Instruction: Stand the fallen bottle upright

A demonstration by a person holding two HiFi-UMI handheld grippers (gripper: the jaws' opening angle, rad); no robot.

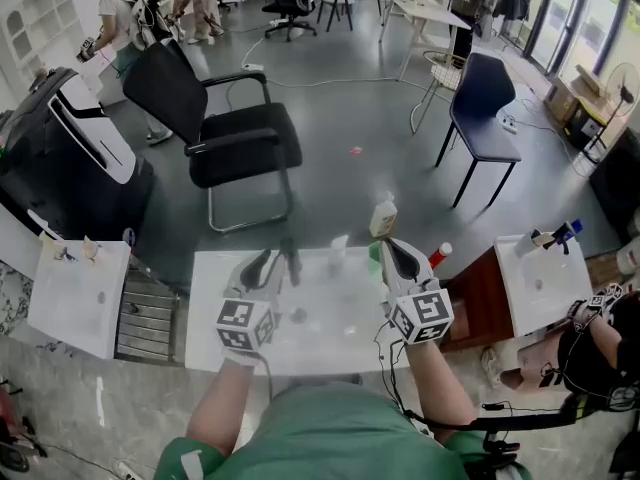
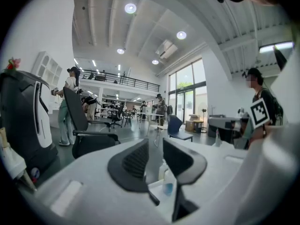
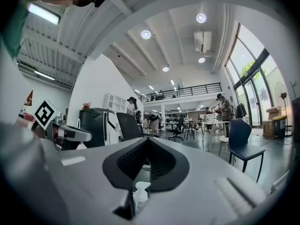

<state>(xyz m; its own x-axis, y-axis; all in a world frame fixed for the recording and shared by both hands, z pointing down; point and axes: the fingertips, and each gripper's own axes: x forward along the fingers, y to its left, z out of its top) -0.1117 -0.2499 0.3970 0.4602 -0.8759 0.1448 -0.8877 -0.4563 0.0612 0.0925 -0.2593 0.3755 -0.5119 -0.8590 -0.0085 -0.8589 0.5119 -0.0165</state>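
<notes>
Over the table [image 1: 320,343] my left hand-held gripper [image 1: 280,258] hangs with its jaws narrowly apart and empty, and my right hand-held gripper [image 1: 388,248] is closed on nothing. Between them on the table a clear bottle [image 1: 338,251] stands upright. At the table's far edge a spray bottle [image 1: 383,218] stands upright, and beyond the table is a black chair [image 1: 235,138]

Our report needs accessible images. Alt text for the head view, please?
Person's-eye view down onto a white table: the left hand-held gripper open, the right hand-held gripper shut and empty, a pale bottle upright beyond it. A black chair stands behind.
</notes>
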